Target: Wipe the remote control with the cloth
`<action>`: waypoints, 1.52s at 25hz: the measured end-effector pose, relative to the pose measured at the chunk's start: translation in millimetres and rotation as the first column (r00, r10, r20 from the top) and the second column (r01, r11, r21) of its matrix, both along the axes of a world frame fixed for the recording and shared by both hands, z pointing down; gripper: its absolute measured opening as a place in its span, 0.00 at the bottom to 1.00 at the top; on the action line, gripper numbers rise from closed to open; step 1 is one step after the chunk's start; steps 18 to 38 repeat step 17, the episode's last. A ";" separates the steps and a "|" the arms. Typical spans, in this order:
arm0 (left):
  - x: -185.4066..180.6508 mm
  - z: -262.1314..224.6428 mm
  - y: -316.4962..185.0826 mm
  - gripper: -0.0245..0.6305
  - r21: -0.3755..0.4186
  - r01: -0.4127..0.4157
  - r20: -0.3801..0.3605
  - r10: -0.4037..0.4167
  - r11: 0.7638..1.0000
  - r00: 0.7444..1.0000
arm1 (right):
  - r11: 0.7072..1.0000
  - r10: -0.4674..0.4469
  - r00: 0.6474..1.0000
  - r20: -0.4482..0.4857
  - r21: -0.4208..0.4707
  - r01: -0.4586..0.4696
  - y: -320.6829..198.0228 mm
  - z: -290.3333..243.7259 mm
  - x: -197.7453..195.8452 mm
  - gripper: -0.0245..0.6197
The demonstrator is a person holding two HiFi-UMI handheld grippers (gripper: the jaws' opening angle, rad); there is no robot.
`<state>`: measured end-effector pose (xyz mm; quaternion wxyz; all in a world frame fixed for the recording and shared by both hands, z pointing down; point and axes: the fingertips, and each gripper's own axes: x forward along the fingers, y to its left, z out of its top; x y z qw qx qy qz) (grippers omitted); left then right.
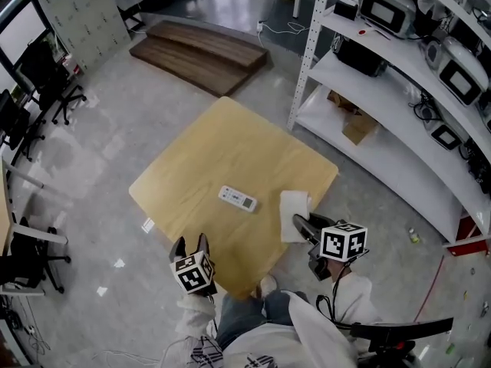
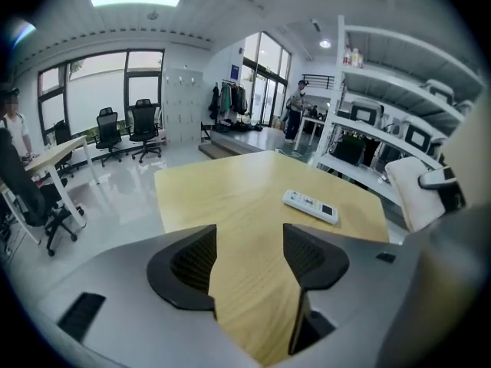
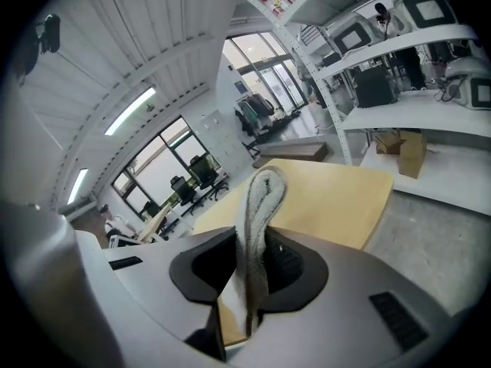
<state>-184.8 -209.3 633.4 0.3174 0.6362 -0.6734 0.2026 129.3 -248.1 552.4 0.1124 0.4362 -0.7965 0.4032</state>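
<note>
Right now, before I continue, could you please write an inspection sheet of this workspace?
Surface: wooden table, mostly bare.
Job's things: remote control lies flat near the middle; folded cloth at the table's right edge.
Clutter: small white scraps on the floor.
Grippers: left gripper open, empty; right gripper shut on the cloth.
Cables: white cable on the floor beyond the table; red cable at right.
Surroundings: white shelving with appliances, office chairs, wooden platform.

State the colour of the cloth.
The cloth is white, slightly greyish; the head view shows it best.
</note>
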 end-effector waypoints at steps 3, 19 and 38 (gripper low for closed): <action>-1.4 -10.7 1.8 0.45 0.031 -0.003 -0.019 0.004 1.000 1.000 | 1.000 0.005 1.000 0.019 0.003 -0.005 6.4 -3.9 -8.6 0.18; 16.1 -33.6 18.1 0.45 0.085 -0.068 -0.033 0.071 0.994 0.997 | 0.999 -0.039 0.999 -0.018 0.036 0.040 40.5 -9.9 -39.1 0.18; 16.1 -33.6 18.1 0.45 0.085 -0.068 -0.033 0.071 0.994 0.997 | 0.999 -0.039 0.999 -0.018 0.036 0.040 40.5 -9.9 -39.1 0.18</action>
